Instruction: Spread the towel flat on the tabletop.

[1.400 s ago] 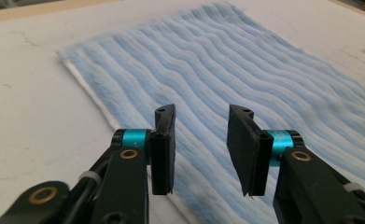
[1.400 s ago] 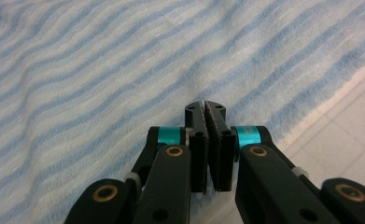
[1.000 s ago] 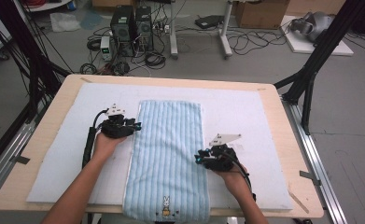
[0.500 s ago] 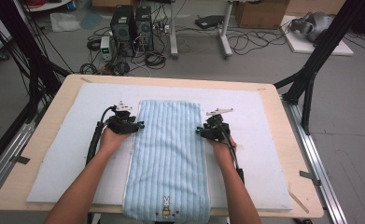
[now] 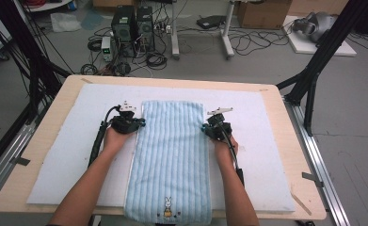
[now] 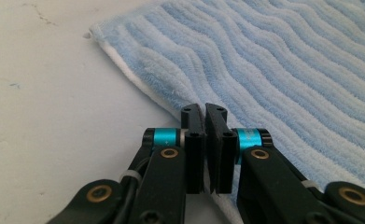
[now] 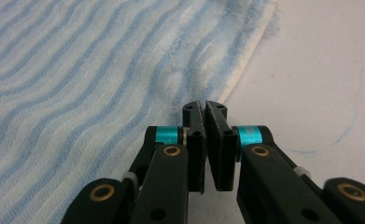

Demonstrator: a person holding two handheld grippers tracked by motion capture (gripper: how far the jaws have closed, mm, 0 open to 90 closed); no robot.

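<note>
A light blue striped towel (image 5: pixel 172 150) lies flat lengthwise on the white mat (image 5: pixel 64 160), with a small rabbit patch at its near end. My left gripper (image 5: pixel 137 124) is at the towel's left edge, up towards the far end. Its jaws have just been closing and now pinch the towel's white hem (image 6: pixel 143 88), as the left gripper (image 6: pixel 205 110) view shows. Across from it, my right gripper (image 5: pixel 205 128) is at the right edge. Its jaws have also just been closing, and the right gripper (image 7: pixel 204 106) is shut on the towel (image 7: pixel 77 93) at its hem.
The mat covers most of a wooden table (image 5: pixel 304 160). Black frame legs (image 5: pixel 313 80) stand at both far sides. Computers and cables (image 5: pixel 134 28) lie on the floor beyond the far edge.
My right hand has moved along the towel's right edge from near its lower part to level with my left hand. The left hand shifted only a little. Both pairs of jaws have closed.
</note>
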